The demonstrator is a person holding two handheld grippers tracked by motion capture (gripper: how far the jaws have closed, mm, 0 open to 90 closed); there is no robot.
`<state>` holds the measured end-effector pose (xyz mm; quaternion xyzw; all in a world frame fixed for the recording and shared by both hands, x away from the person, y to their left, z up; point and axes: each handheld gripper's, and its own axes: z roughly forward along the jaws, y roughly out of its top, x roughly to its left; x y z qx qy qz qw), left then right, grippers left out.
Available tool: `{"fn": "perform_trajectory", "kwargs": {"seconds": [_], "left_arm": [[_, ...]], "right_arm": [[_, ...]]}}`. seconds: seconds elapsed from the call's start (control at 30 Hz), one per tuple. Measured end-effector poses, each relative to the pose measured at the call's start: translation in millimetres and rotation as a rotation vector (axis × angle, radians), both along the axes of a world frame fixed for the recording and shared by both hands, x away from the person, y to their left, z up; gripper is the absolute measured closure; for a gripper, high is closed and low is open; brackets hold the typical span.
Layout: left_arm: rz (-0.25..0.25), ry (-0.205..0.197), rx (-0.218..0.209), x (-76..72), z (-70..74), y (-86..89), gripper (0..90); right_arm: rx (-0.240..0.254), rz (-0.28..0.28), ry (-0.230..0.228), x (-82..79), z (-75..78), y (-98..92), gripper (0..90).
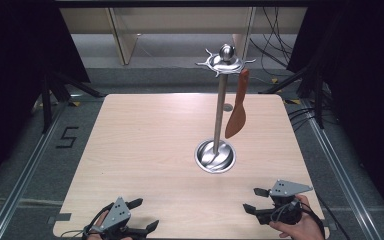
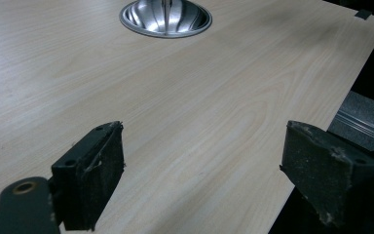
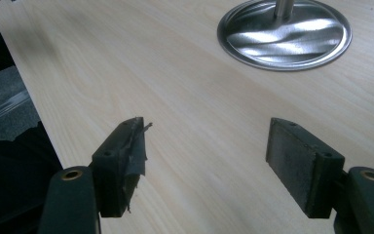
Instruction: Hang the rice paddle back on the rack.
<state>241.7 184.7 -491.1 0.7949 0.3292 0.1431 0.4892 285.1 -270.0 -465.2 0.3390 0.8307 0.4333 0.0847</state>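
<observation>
— Where the table (image 1: 145, 150) nears its front edge, what sits there?
— Both grippers. The left gripper (image 1: 143, 215) rests at the near left corner, jaws wide apart and empty; the right gripper (image 1: 254, 200) sits at the near right, held by a hand (image 1: 300, 224), jaws likewise spread on nothing.
— And farther off?
— A steel stand (image 1: 219, 120) rises upright right of centre, well apart from both. A brown spatula (image 1: 237, 107) hangs from its top ring, on the right side.
</observation>
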Motion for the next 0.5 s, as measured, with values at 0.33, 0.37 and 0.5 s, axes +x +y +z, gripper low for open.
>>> {"fn": "perform_trajectory", "kwargs": {"seconds": [0.33,0.37,0.5], "left_arm": [[0.002,0.000,-0.005,-0.1,-0.1,-0.4,14.9],[-0.002,-0.004,0.021,0.6,0.4,1.2,14.9],[0.003,0.002,-0.011,0.0,-0.1,-0.7,14.9]], "right_arm": [[-0.008,0.018,0.023,-0.3,-3.3,-2.4,31.5],[-0.009,0.018,0.022,-0.1,-3.8,-2.4,31.5],[-0.001,-0.003,0.033,-1.9,-4.0,-1.8,31.5]]}}
